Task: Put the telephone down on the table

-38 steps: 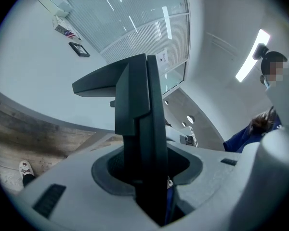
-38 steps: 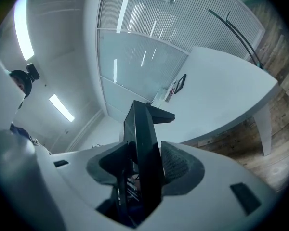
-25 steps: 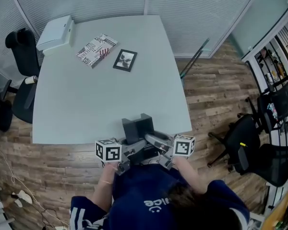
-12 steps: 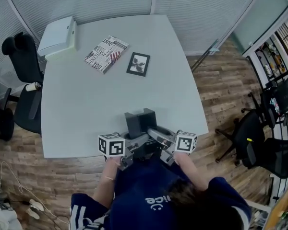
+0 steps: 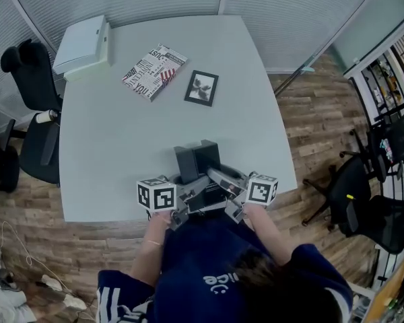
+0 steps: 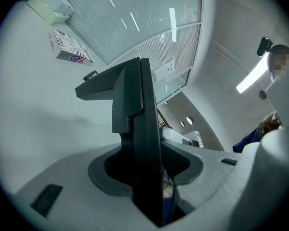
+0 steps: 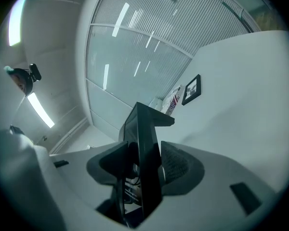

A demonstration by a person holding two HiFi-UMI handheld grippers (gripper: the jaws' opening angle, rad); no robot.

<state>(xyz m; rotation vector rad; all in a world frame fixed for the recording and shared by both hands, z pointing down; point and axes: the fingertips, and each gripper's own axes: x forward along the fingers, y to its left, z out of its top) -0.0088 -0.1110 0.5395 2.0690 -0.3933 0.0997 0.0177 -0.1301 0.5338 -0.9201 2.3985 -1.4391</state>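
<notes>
A dark grey desk telephone (image 5: 203, 175) hangs between my two grippers over the near edge of the pale grey table (image 5: 121, 147). The left gripper (image 5: 174, 204) holds its left side. In the left gripper view the light jaws (image 6: 144, 177) are closed on a dark upright edge of the telephone (image 6: 135, 109). The right gripper (image 5: 244, 195) holds the other side. There too the jaws (image 7: 139, 177) press on a dark slab of the telephone (image 7: 145, 134). Whether the telephone's underside touches the table is hidden.
At the far left corner of the table stands a white box (image 5: 81, 42). A printed magazine (image 5: 153, 71) and a small black picture frame (image 5: 202, 88) lie beside it. Black office chairs stand at the left (image 5: 27, 66) and right (image 5: 363, 200) on the wooden floor.
Both grippers and the telephone have gone a little farther in over the table's near edge. Both grips look unchanged.
</notes>
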